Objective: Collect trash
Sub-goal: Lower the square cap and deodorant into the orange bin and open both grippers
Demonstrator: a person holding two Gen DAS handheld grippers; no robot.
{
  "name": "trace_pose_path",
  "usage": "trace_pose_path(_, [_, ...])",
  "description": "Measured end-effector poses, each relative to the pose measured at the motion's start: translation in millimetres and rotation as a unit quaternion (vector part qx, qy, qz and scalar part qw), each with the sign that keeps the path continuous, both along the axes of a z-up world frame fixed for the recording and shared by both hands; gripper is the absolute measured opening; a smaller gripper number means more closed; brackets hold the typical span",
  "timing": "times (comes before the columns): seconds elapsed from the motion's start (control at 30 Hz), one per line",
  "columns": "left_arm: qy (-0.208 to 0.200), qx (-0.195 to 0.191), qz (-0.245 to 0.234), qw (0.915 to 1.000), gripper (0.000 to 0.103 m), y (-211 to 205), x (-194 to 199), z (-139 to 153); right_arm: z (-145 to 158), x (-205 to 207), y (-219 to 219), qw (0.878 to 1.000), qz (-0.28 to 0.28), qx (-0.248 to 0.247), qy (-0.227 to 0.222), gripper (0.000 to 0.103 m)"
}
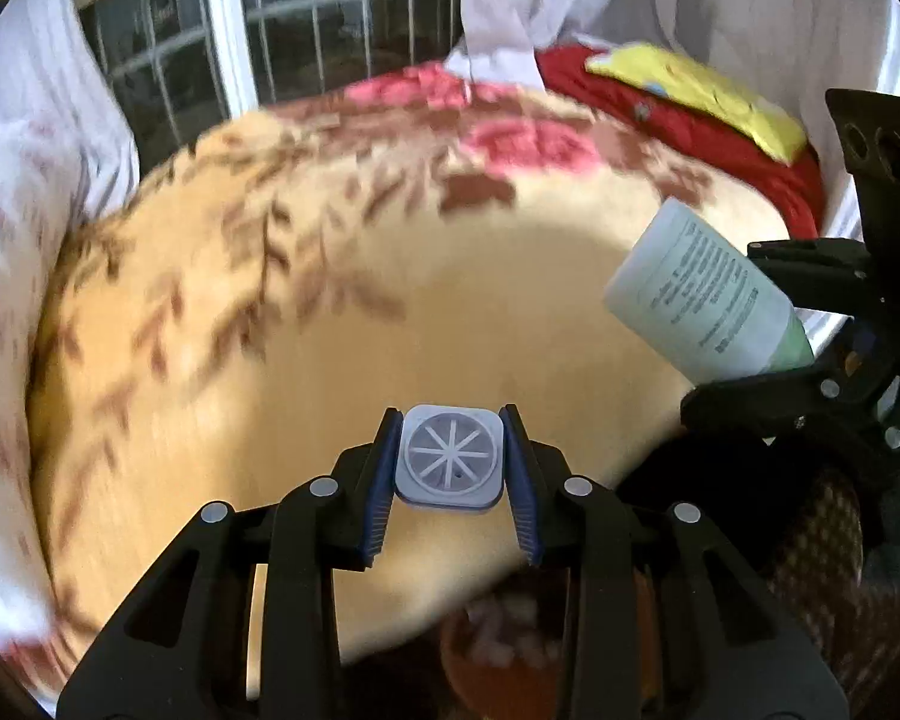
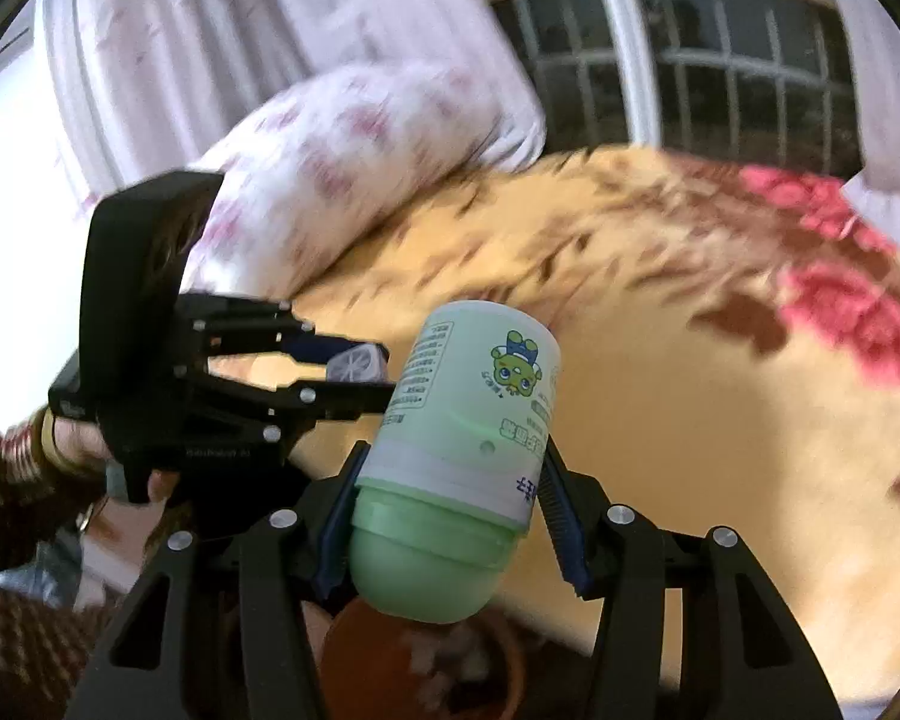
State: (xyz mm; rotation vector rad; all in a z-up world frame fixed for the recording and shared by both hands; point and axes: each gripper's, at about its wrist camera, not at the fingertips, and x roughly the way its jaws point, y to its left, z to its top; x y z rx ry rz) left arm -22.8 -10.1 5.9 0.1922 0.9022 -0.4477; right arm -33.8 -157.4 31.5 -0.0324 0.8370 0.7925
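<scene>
Left gripper [image 1: 453, 468]: clenched on a small square grey cap [image 1: 450, 459], its spoked round face turned toward the camera, blue pads pressing both sides.
Right gripper [image 2: 450, 504]: gripping a pale green bottle [image 2: 468, 420] near its rounded green lid, which points back at the camera; the cartoon label reads upside down.
Where the trash is: both pieces are up in the air over the bed, one in each gripper, neither touching the blanket.
Side by side: from the right wrist view, the left gripper [image 2: 354, 369] sits just left of the bottle with the cap [image 2: 357, 363] close to the bottle's side; whether they touch, I can't tell.
Below: an orange bin [image 2: 420, 660] with pale scraps inside shows under the bottle, partly hidden by the gripper frame.
Bed: yellow blanket [image 1: 330, 312] with brown leaves and pink flowers, blurred.
Around: floral pillow [image 2: 342, 162] at the blanket's edge, red cloth [image 1: 690, 120] with a yellow cloth [image 1: 708, 93] on it, and barred window [image 2: 690, 66] with white curtains behind.
</scene>
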Motion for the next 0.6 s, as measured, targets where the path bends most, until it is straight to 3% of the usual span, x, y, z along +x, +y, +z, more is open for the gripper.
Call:
trace_pose_path(0.2, [0.082, 0.002, -0.005, 0.9966, 0.032, 4, -58, -52, -64, -50, 16, 0.994, 0.039, -0.039, 0.09, 0.054])
trace_pose_path(0.4, [0.149, 0.01, -0.007, 0.9888, 0.032, -2, -85, -100, -116, -72, 25, 0.986, 0.048, -0.068, 0.142, 0.053])
trace_pose_path(0.57, [0.167, 0.019, -0.018, 0.9857, 0.032, -10, -91, -116, -146, -83, 32, 0.978, 0.059, -0.102, 0.174, 0.055])
trace_pose_path(0.6, [0.17, 0.021, -0.017, 0.9851, 0.033, -11, -91, -118, -149, -84, 33, 0.976, 0.061, -0.109, 0.179, 0.063])
